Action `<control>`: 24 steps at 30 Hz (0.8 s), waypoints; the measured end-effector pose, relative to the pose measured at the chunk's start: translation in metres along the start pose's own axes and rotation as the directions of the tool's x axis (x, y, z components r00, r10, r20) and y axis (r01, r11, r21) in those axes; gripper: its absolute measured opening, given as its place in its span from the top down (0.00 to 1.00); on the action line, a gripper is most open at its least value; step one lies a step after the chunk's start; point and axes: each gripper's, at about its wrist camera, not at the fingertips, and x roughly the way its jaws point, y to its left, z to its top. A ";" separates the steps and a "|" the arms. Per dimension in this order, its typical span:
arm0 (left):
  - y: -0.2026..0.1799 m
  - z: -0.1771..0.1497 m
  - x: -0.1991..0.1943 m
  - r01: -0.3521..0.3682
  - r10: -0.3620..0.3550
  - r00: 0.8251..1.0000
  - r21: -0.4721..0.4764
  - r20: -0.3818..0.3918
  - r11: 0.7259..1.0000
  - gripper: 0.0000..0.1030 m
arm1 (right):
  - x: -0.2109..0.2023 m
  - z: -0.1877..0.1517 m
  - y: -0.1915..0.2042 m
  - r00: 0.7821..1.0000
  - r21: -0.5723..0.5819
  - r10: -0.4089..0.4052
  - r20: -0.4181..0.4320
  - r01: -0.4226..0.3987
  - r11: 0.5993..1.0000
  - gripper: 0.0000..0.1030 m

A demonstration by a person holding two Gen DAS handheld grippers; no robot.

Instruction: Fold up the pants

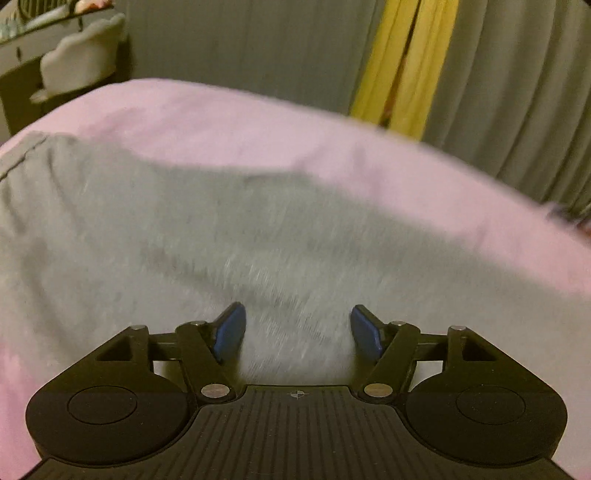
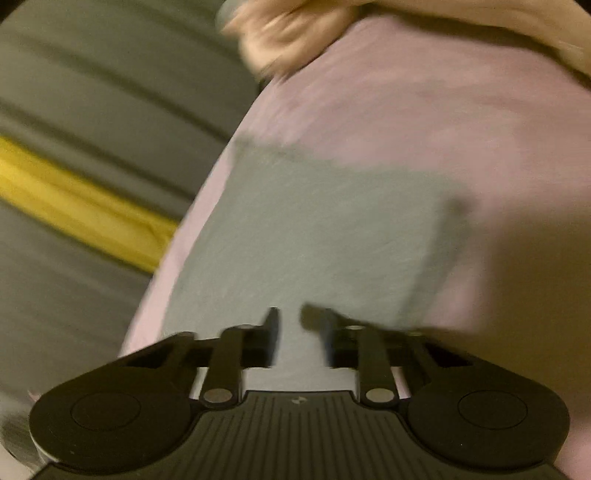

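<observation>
Grey pants point(image 1: 184, 240) lie flat on a pink bedsheet point(image 1: 258, 122). My left gripper point(image 1: 297, 325) is open just above the grey cloth, its blue pads point(image 1: 231, 328) wide apart and holding nothing. In the right wrist view the pants point(image 2: 314, 229) show as a squared, folded grey panel on the pink sheet point(image 2: 424, 103). My right gripper point(image 2: 291, 325) hovers over the near edge of that panel, its fingers a small gap apart with grey cloth seen between them; blur hides whether they pinch it.
Grey curtains point(image 1: 258, 44) with a yellow cloth point(image 1: 402, 66) hang behind the bed. A pale chair point(image 1: 81, 59) and a dark desk stand at the far left. A fluffy cream object point(image 2: 295, 33) lies at the sheet's far edge in the right wrist view.
</observation>
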 end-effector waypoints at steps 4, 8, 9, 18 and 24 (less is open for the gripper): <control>-0.007 -0.010 -0.005 -0.116 0.111 0.991 0.079 0.071 0.990 0.16 | -0.034 0.003 -0.031 0.997 0.053 -0.021 0.067 0.018 0.998 0.88; 0.005 -0.001 -0.016 -0.179 0.180 0.981 -0.029 0.065 0.983 0.16 | -0.040 0.002 -0.043 0.998 0.103 -0.001 0.056 -0.005 0.995 0.87; 0.013 -0.001 -0.020 -0.190 0.194 0.979 -0.062 0.059 0.980 0.17 | -0.041 0.003 -0.044 0.998 0.112 -0.005 0.057 -0.001 0.994 0.86; 0.033 -0.004 -0.035 -0.195 0.205 0.978 -0.209 0.029 0.958 0.17 | -0.039 0.007 -0.060 0.994 0.194 0.012 0.106 -0.033 0.980 0.58; 0.024 -0.008 -0.037 -0.118 0.126 0.991 -0.167 0.036 0.979 0.17 | -0.026 0.015 -0.050 0.991 0.164 0.030 0.132 -0.052 0.985 0.62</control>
